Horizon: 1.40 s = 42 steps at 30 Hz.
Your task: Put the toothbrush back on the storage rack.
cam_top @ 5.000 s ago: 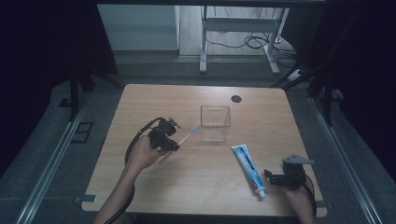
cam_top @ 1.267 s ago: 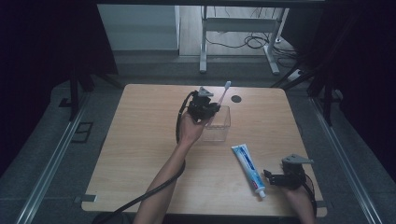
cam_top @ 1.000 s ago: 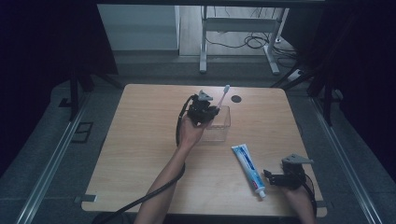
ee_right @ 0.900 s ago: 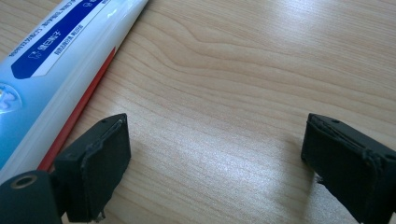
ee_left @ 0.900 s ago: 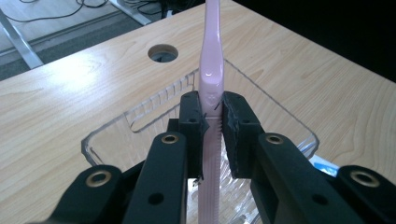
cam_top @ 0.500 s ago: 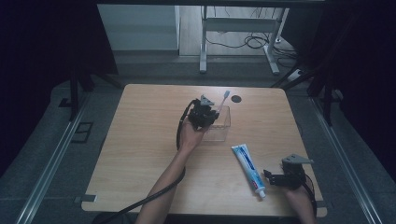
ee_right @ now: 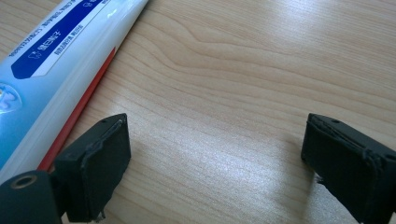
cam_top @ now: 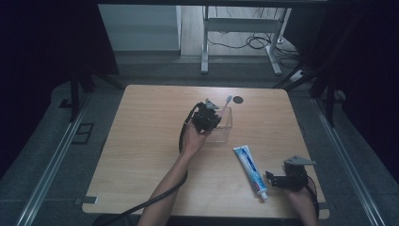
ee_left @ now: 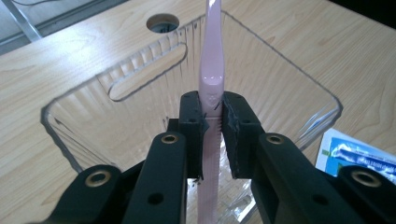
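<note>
Left gripper view shows the left gripper (ee_left: pixel 212 123) clamped on a pink toothbrush (ee_left: pixel 211 70), upright over the clear box (ee_left: pixel 280 65) mid-table, likely to drop it in; right gripper (ee_right: pixel 217 163) rests wide open beside the toothpaste (ee_right: pixel 56 60), near right

— What's that left gripper (ee_left: pixel 213 122) got hold of?

— A pale pink plastic toothbrush (ee_left: pixel 212 70), pinched by its handle between the two black jaws. The handle runs upright, rising past the pads and dropping below them.

— And underneath?

— A clear, ribbed plastic box (ee_left: pixel 84 116) with a slotted wall, open-topped, right under the jaws on the light wooden table (ee_left: pixel 56 60). A round hole (ee_left: pixel 162 22) sits beyond it, and a blue-and-white toothpaste tube (ee_left: pixel 359 154) lies off right.
</note>
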Tool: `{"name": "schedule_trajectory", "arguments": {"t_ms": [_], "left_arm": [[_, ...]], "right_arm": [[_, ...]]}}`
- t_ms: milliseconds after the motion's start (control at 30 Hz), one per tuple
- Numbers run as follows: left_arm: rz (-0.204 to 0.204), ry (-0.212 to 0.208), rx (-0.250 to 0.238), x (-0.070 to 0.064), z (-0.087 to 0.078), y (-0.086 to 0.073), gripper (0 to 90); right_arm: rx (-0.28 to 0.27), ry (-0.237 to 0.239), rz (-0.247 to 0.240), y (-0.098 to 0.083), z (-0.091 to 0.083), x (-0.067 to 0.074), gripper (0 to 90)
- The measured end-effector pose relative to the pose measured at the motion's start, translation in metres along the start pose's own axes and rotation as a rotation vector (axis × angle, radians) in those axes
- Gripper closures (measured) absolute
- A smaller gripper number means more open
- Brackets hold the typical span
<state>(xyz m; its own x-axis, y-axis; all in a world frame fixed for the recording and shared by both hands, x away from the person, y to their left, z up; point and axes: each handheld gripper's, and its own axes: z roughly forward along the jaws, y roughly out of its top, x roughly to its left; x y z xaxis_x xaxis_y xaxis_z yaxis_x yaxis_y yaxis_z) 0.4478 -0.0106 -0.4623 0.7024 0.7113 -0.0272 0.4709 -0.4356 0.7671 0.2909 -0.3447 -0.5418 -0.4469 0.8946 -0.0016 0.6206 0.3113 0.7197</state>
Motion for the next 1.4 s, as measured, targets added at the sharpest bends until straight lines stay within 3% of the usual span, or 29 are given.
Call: {"name": "schedule_trajectory", "arguments": {"t_ms": [300,700,900,1200,1400], "left_arm": [[0.013,0.019,0.061,0.0000,0.0024,0.0009,78.5],[-0.021,0.028,0.156,0.0038,0.0075,0.0009,78.1],[-0.015,0.027,0.189,0.0043,0.0081,0.0036,77.8],[-0.015,0.019,0.184,0.0020,0.0087,0.0039,73.0],[-0.008,0.017,0.170,0.0009,0.0078,0.0046,63.9]], "right_arm": [[0.000,0.000,0.001,0.0000,0.0000,0.0001,7.8],[0.000,0.000,0.000,0.0000,0.0000,0.0000,7.8],[0.000,0.000,0.000,0.0000,0.0000,0.0000,7.8],[0.000,0.000,0.000,0.0000,0.0000,0.0000,7.8],[0.000,0.000,0.000,0.0000,0.0000,0.0000,7.8]]}}
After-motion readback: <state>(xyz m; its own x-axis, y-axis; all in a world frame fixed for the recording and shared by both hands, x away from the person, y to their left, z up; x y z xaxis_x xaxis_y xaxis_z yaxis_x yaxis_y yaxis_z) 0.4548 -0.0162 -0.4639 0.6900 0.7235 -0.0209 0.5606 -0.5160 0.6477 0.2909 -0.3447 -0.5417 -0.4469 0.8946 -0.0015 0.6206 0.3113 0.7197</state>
